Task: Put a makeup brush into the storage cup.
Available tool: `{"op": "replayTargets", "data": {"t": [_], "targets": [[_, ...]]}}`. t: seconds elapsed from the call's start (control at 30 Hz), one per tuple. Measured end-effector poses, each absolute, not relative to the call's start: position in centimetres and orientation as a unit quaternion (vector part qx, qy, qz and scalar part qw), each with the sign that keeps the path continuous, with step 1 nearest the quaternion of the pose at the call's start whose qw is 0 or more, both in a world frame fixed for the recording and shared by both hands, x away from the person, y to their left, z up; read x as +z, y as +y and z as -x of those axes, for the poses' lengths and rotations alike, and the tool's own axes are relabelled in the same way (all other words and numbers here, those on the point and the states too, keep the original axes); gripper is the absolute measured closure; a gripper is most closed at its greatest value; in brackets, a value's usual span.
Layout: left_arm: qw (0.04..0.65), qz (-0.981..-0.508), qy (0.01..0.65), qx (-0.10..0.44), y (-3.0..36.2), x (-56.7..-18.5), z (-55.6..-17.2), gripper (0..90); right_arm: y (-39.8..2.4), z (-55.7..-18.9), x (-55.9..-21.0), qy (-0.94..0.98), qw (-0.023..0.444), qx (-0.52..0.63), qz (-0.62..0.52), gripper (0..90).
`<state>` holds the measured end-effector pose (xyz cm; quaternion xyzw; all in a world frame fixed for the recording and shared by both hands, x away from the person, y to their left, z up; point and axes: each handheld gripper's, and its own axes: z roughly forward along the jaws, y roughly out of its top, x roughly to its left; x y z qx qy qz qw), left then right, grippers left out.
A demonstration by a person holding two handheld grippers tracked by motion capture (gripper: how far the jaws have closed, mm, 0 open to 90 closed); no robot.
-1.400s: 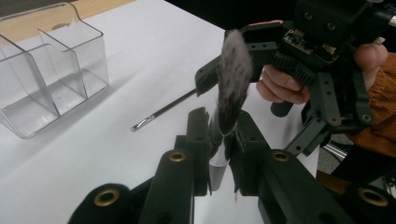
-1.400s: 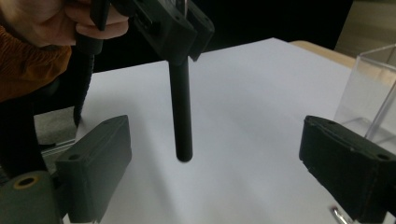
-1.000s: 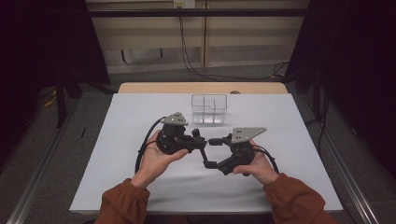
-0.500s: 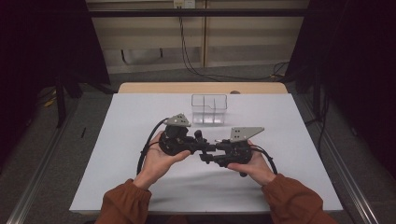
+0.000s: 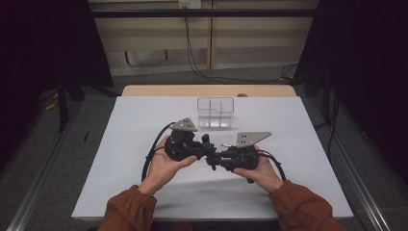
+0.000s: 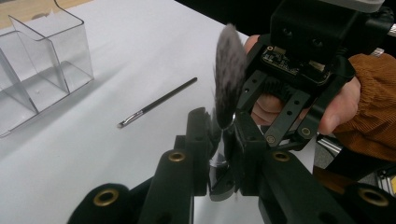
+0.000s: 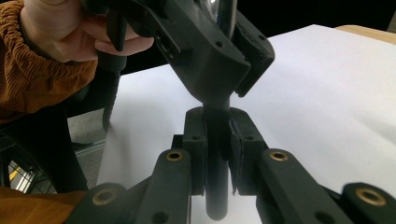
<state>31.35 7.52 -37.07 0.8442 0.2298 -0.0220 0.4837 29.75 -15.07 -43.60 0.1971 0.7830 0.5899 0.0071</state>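
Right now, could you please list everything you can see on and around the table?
Fluffy brush: one, grey head, dark handle, held between both grippers.
Thin brush: one, black, lying on the sheet.
Clear divided box: one, transparent, far middle of the sheet.
White sheet: one, covering the table.
Left gripper: one, black, shut on the fluffy brush.
Right gripper: one, black, jaws just closed on the brush handle.
Sleeves: two, rust orange, near edge.
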Motion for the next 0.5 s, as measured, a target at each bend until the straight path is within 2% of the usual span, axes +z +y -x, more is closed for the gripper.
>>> {"op": "replayTargets", "data": {"t": [0.33, 0.5], "targets": [[0.493, -0.838, 0.233, -0.015, 7.59, -37.30, -31.24, 76.9, -15.23, -29.76, -43.53, 0.784, 0.012, 0.589, -0.196, 79.8], [0.500, -0.834, 0.236, -0.003, 7.64, -37.22, -31.08, 69.9, -15.46, -29.82, -43.50, 0.782, 0.016, 0.591, -0.198, 79.9]]}}
